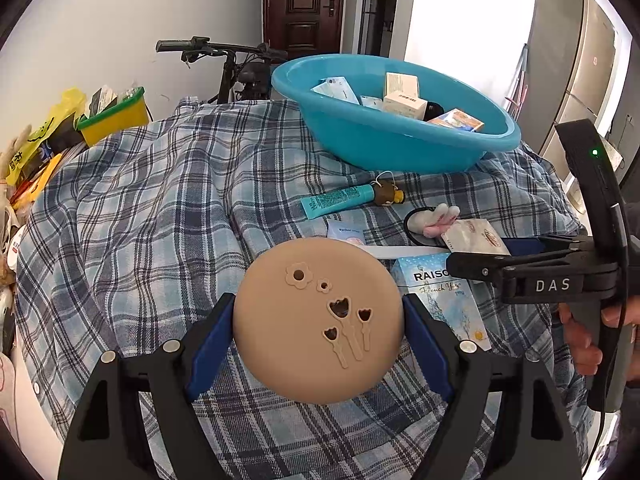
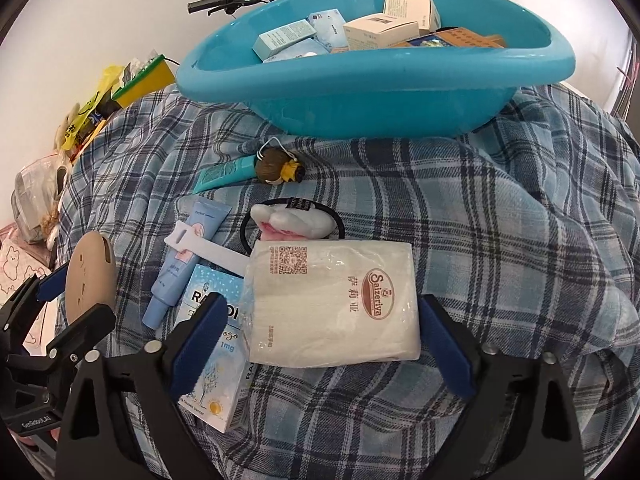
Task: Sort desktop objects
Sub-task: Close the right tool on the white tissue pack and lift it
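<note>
Tan flower-cutout disc [image 1: 318,320] clamped in left gripper [image 1: 318,332]; right gripper [image 2: 320,344] hangs spread around the napkin pack [image 2: 334,304], so I'd squeeze gently, then lift toward basin [image 2: 376,76].

Left tool [image 1: 318,320]: raised, both blue pads pressed against a held item. Right tool [image 2: 318,342]: low at right, fingers spread wide; bare hand [image 1: 588,340] on handle.

Glossy plastic basin [image 2: 376,96], woven plaid cloth [image 2: 520,216], matt tan disc [image 1: 316,320]
</note>
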`<state>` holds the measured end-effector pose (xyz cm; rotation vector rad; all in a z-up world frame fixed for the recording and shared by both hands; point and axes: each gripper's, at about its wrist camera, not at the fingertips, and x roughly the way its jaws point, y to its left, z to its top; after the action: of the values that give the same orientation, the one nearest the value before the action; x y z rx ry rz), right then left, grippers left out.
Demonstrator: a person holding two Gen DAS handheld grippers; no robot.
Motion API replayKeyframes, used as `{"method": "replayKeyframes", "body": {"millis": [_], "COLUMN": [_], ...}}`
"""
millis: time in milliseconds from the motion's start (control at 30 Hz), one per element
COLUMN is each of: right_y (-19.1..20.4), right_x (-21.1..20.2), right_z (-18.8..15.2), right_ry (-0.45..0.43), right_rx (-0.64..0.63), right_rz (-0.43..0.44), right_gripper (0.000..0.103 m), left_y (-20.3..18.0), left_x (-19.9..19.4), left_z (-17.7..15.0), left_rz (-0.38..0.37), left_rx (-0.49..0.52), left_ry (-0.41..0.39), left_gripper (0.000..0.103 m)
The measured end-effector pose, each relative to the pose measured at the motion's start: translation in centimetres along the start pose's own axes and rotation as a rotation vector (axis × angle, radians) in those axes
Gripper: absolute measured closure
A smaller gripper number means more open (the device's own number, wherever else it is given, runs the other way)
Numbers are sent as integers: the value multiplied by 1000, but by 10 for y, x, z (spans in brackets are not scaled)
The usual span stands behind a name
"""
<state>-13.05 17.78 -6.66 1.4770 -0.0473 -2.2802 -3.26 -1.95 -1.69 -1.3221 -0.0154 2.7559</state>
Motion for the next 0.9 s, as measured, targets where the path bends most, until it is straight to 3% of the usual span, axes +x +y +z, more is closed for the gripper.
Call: {"method": "replayKeyframes", "body": {"millis": [200, 433, 700, 900], "right_y": [-6, -5, 10, 17], "right_x": [-4, -20, -58, -88], "right_z": [0, -4, -16, -27], "right_ry": [-11, -55, -193, -307], "right_rx": [21, 14, -54, -66], "right_rz": [26, 26, -82, -124], "right_gripper": [31, 31, 31, 31], "left_y": [1, -3, -8, -14], "left_x": [0, -2, -13, -29], "left_z": [0, 1, 2, 5], "left_rz": [0, -3, -50, -59], "left_rx": [-1, 0, -9, -7], "left_ry": [5, -6, -55, -142], "left_gripper": [20, 20, 20, 20]}}
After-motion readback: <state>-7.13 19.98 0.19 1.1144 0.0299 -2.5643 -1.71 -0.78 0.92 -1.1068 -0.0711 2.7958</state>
